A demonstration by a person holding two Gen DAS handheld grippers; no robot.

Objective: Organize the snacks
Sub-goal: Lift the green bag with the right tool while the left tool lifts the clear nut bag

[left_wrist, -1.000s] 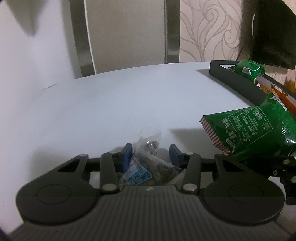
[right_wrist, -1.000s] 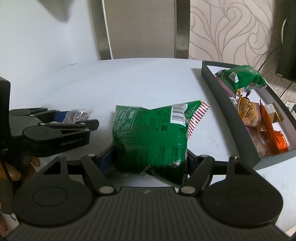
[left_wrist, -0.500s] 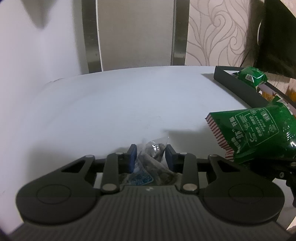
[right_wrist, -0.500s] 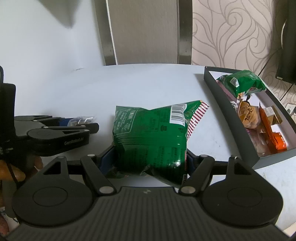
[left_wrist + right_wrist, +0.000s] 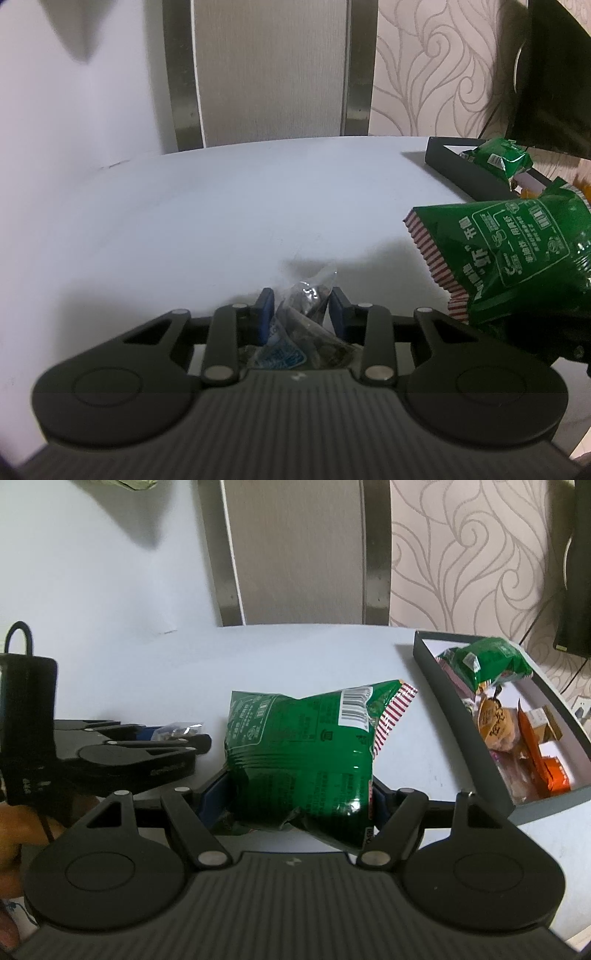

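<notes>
green snack bag [image 5: 303, 753] pinched in right gripper [image 5: 299, 799] – left gripper [image 5: 301, 308] clamps clear packet [image 5: 306, 314]

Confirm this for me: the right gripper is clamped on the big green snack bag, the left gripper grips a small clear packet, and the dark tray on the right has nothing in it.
Not quite: the tray is not bare. The right wrist view shows a small green bag and orange packets in it. The rest holds: the right gripper clamps the big green snack bag, and the left gripper grips the small clear packet.
</notes>
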